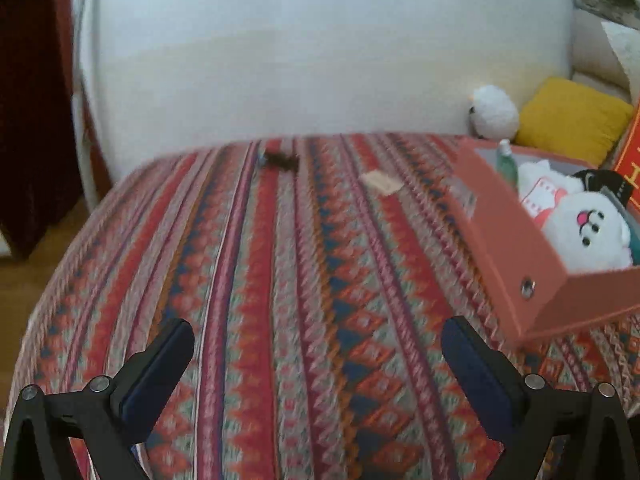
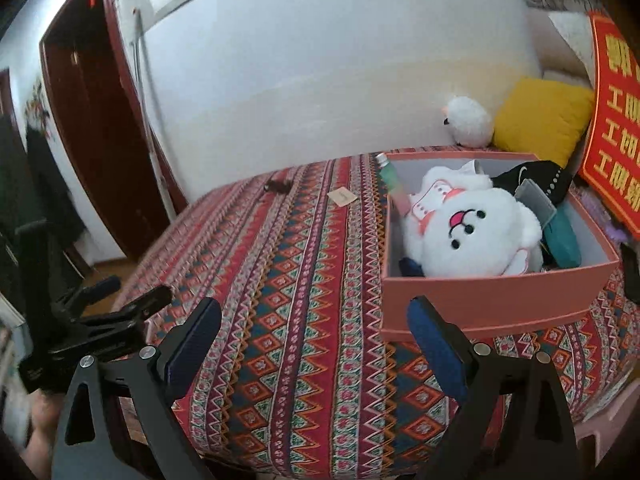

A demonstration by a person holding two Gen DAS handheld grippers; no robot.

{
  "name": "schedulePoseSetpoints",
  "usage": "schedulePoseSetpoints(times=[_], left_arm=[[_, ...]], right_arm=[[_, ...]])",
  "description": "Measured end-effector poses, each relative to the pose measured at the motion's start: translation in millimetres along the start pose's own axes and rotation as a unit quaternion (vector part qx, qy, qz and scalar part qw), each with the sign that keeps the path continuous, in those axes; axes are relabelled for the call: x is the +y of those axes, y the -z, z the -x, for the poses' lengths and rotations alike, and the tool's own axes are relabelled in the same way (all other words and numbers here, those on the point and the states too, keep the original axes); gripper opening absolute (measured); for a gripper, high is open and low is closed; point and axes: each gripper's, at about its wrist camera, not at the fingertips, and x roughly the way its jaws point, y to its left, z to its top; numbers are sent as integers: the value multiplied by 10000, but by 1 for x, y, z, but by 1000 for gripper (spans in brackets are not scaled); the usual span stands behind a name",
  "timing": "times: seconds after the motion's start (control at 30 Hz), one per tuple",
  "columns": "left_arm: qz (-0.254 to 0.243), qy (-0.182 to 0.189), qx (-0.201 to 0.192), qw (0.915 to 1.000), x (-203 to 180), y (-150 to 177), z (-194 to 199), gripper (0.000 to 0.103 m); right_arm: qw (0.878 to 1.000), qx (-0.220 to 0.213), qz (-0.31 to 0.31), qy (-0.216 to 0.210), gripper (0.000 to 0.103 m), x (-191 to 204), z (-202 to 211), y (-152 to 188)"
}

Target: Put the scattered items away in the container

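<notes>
two light items, a dark brown fuzzy tuft (image 2: 279, 186) and a flat beige paper card (image 2: 344, 197), lie outside the salmon-pink cardboard box (image 2: 480, 300).
left gripper (image 1: 318, 364) and right gripper (image 2: 314, 340) fingers gape empty; pinch the soft tuft mid-body, the thin card by an edge.

Both fisheye views look forward and slightly down across the striped red woven tablecloth (image 1: 304, 280) toward the white wall. The left wrist view sits left of the open salmon cardboard box (image 1: 516, 248); the right wrist view faces its near wall (image 2: 492, 300) closely. Both share cloth, box and yellow square cushion (image 2: 540, 120).

Black tongs (image 2: 314, 344), blue pads (image 2: 436, 344)
</notes>
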Motion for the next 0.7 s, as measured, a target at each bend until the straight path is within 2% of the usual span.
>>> schedulePoseSetpoints(times=[0.1,0.2,0.33,0.43,0.53,0.7], left_arm=[[239,88,168,9995,12,18,8,102],[334,221,327,9987,9,36,25,102],[153,581,404,9974,-13,52,50,102],[-95,781,238,9966,-39,56,71,102],[-329,817,1,9961,-64,58,91,102],[-717,987,-328,9920,-111,58,122,102]], right_arm=[[9989,-55,64,451,97,22,5,13],[9967,-181,55,786,102,34,21,29],[9914,-374,62,1250,102,34,57,49],[9867,-476,-29,1557,102,22,86,61],[9811,-580,-201,1833,102,6,115,72],[9759,-686,-395,2031,103,-9,148,81]])
